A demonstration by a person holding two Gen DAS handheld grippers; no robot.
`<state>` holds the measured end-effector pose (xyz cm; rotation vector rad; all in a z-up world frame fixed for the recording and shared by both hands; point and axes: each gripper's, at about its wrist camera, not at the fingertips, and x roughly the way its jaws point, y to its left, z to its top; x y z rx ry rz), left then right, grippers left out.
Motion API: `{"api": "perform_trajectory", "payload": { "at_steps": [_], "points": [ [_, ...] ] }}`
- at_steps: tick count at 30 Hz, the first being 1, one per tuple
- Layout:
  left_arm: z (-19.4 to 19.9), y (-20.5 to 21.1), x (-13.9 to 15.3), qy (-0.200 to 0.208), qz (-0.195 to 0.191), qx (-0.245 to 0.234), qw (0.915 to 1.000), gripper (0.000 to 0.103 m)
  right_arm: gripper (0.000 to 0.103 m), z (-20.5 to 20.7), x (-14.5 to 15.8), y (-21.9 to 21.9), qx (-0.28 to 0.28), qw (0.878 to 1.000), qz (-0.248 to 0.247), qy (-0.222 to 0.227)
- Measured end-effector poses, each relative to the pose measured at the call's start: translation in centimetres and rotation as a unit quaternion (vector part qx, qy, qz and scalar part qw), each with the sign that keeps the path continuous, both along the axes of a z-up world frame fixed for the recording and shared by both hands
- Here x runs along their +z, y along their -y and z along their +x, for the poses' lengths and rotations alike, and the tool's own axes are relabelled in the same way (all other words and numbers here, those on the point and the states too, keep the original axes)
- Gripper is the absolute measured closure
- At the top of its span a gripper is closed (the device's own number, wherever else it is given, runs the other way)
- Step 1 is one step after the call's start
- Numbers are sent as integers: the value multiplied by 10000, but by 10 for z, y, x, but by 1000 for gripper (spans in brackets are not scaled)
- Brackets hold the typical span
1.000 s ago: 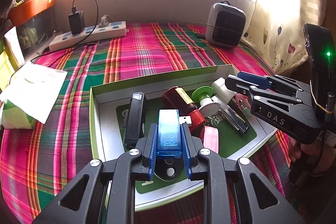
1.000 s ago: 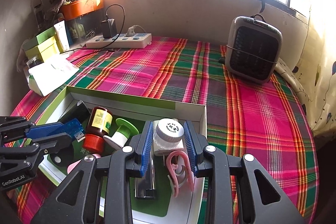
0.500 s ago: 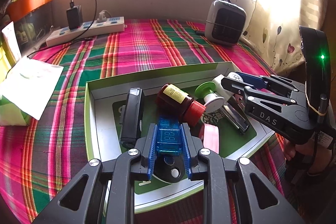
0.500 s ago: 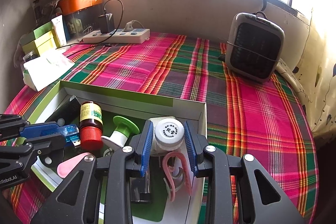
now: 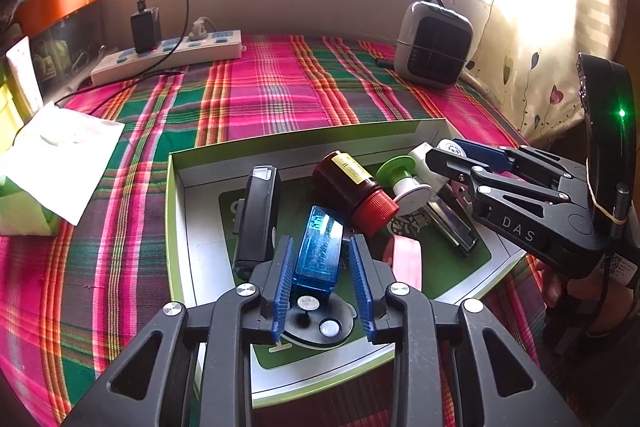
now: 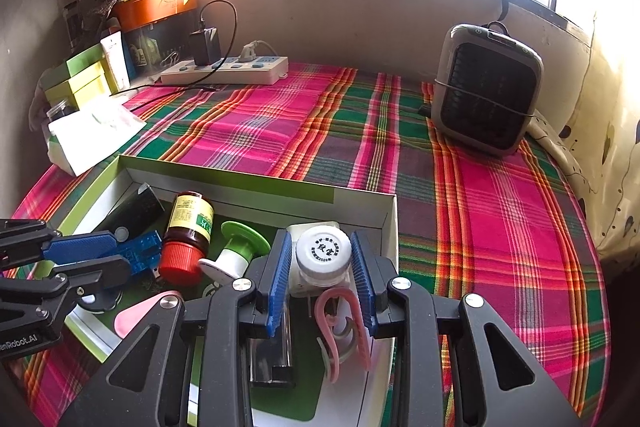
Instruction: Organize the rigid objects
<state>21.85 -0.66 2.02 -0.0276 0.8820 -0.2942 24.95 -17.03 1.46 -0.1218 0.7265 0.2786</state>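
In the green-rimmed box [image 5: 176,227] you have one of each: one translucent blue USB meter [image 5: 319,251], one black rectangular device [image 5: 258,215], one brown bottle with a red cap [image 5: 354,185], one green-and-white spool [image 5: 404,177], one pink strip [image 5: 404,259], one black-and-clear stapler-like piece [image 5: 452,223], one white-capped jar [image 6: 323,257] and one pink hook [image 6: 340,327]. Your left gripper [image 5: 320,283] has its jaws opening, with the blue meter between the pads and gaps showing on both sides, so it is not pressed. Your right gripper [image 6: 322,275] sits with narrow jaws around the white-capped jar at the box's right wall; the pads look to be touching its sides (the pink hook lies just below, between the fingers). The red-capped bottle lies touching the meter's far end, crowding it. Around the box, on the plaid cloth [image 6: 280,123]: one power strip [image 6: 224,71], one small grey heater [image 6: 486,87], one white paper pack [image 5: 56,155]
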Motion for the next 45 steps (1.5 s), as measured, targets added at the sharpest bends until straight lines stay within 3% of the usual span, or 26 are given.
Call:
{"api": "perform_trajectory", "payload": {
  "at_steps": [5,11,14,28,38,45],
  "points": [
    [-3,-1,4,46,-24,12,10000,73,64,-3,3,1,-25,10000,21,44],
    [-9,1,7,75,-35,43,10000,71,63,-12,8,6,-85,9999,132,58],
    [-14,1,10,85,-32,71,9999,70,55,-18,11,8,-136,9997,175,87],
    [-60,3,27,285,176,414,9986,70,55,-70,27,8,-191,9988,430,145],
    [-104,6,19,271,295,587,9975,70,55,-117,21,4,-221,9991,345,61],
    [-118,8,-1,10,464,683,9966,70,54,-137,1,1,-282,9991,192,-253]
  ]
}}
